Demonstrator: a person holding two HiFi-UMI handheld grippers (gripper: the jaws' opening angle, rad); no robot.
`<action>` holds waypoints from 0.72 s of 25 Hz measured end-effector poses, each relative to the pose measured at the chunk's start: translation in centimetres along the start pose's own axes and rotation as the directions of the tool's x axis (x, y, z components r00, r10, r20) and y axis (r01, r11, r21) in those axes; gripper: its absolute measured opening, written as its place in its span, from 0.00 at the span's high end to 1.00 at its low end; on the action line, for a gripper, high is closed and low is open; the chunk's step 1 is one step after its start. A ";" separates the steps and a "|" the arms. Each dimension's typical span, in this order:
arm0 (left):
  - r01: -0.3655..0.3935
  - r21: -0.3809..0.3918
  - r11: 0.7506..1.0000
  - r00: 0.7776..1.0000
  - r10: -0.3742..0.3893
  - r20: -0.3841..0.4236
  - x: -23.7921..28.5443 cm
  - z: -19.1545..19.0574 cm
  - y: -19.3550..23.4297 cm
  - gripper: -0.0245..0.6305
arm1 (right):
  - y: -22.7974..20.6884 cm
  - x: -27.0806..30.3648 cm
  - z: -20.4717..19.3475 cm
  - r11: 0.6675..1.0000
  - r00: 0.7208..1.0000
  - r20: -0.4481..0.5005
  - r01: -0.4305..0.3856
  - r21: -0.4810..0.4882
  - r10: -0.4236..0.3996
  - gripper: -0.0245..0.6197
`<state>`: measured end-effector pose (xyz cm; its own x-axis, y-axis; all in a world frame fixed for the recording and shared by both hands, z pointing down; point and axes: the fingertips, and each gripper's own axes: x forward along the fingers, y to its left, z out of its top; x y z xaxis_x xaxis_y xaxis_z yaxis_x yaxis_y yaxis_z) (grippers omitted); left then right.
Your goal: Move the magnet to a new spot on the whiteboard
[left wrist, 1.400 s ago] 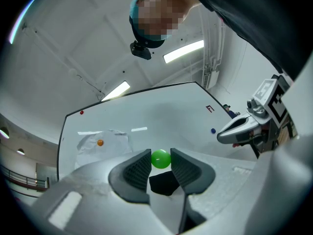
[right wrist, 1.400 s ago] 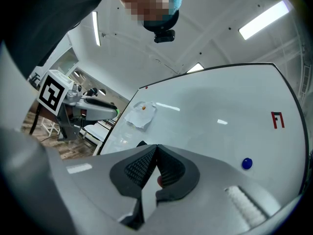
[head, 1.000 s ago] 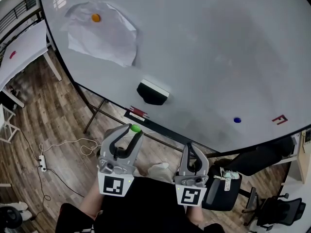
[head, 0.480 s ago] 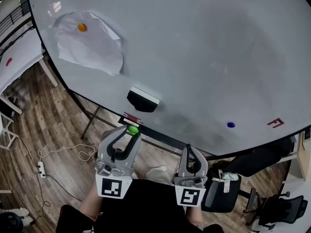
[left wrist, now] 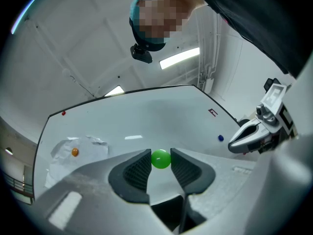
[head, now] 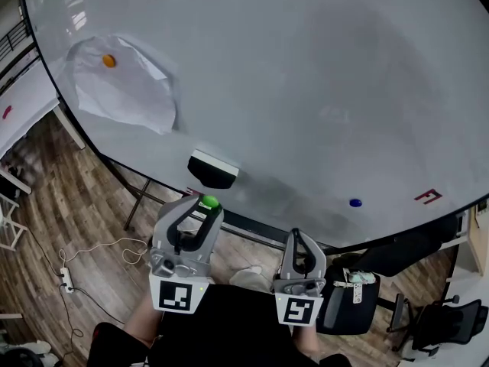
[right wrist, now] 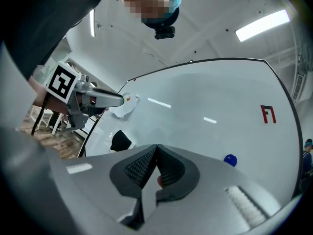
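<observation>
Jaws of upward-tilted left gripper [head: 203,207] clamp green magnet [left wrist: 160,159].

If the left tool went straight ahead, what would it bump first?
Probably the whiteboard, on a bare patch; the green magnet in the left tool would touch first. Depth is hard to judge.

Red "F" [head: 429,196] — on whiteboard [head: 306,67].

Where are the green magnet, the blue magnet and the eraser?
green magnet [left wrist: 161,159]: left gripper view, middle of the ball.
blue magnet [head: 354,202]: head view, its centre.
eraser [head: 212,177]: head view, its dark body.
</observation>
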<state>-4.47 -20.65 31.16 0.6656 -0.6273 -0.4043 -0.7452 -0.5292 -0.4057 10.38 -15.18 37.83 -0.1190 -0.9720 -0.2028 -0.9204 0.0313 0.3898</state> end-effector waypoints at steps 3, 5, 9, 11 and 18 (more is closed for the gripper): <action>0.015 -0.003 1.000 1.000 -0.015 0.017 1.0 0.2 0.0 0.76 | -0.3 0.3 -0.2 1.000 1.000 -0.004 0.010 -0.004 -0.010 0.96; 0.025 -0.002 1.000 0.999 -0.025 0.029 1.8 0.4 0.0 0.76 | -0.6 0.4 -0.2 1.000 1.000 -0.005 0.022 -0.004 -0.022 0.96; 0.048 0.002 0.999 0.997 -0.048 0.062 3.5 1.2 0.0 0.76 | -1.6 0.6 -0.2 0.998 0.998 -0.004 0.055 -0.006 -0.055 0.96; 0.055 0.004 0.998 0.996 -0.056 0.074 4.4 1.4 -0.1 0.76 | -2.0 0.7 -0.3 0.998 0.998 -0.010 0.070 -0.011 -0.070 0.96; 0.059 -0.010 0.998 0.992 -0.058 0.109 7.0 2.1 0.1 0.76 | -3.4 0.6 -0.9 0.994 0.994 -0.019 0.108 -0.021 -0.108 0.96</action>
<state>0.22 -23.86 26.58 0.7081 -0.5297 -0.4668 -0.7048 -0.5710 -0.4210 13.71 -16.11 37.17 -0.0117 -0.9739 -0.2268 -0.9197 -0.0785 0.3846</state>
